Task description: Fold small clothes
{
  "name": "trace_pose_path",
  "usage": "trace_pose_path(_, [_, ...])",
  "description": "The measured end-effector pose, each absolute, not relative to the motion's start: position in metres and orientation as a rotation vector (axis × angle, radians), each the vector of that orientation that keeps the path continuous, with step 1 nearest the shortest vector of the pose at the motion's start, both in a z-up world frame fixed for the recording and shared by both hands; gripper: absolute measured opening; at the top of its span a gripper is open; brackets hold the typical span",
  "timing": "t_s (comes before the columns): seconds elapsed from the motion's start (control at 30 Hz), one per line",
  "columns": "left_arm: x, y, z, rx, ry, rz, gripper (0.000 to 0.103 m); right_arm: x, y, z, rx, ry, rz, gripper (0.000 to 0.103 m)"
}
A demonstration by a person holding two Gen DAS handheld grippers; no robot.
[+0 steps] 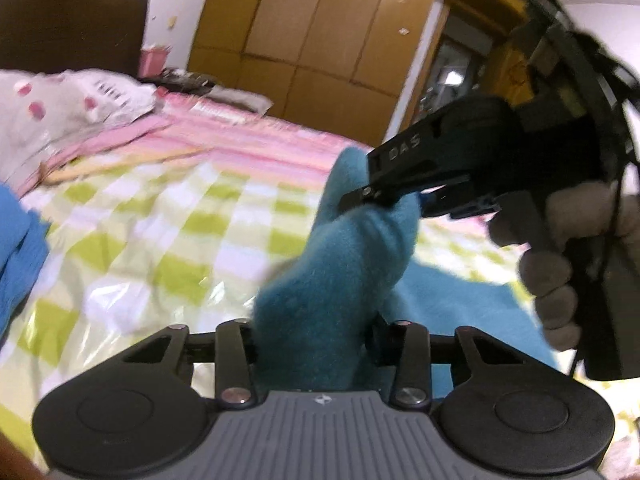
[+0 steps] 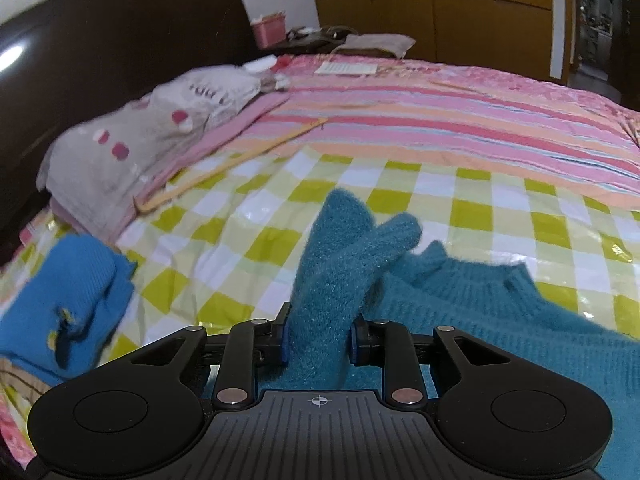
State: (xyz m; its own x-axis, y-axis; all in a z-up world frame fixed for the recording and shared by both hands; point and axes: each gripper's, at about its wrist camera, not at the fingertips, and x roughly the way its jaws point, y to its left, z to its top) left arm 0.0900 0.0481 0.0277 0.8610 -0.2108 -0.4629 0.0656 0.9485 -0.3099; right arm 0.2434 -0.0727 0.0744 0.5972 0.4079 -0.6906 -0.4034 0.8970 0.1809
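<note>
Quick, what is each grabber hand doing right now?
Left gripper: closed on the teal sweater.
Right gripper: closed on the same teal sweater.

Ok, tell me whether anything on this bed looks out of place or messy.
The blue garment at the left edge of the checked cover lies rumpled, not folded flat. A thin wooden stick lies askew across the bedding. The teal sweater is bunched, pinched by both tools.

bed: green-and-white checked cover (image 2: 400,200) near, pink striped blanket (image 2: 460,120) behind | left: grey pillow (image 2: 132,140) with pink dots | back: dark headboard (image 2: 100,48), pink box (image 2: 269,30), wooden wardrobe (image 1: 320,36)
</note>
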Motion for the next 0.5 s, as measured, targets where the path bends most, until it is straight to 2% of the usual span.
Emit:
trace_pose_path(0.27, [0.093,-0.007,0.069,-0.234,0.441,-0.319,0.039,0.239,-0.139,0.115,0.098,0.722,0.42,0.023])
trace_pose_path(0.5, [0.105,-0.072,0.082,-0.171,0.434,-0.438,0.038,0.238,-0.206,0.121,0.134,0.701,0.325,0.022])
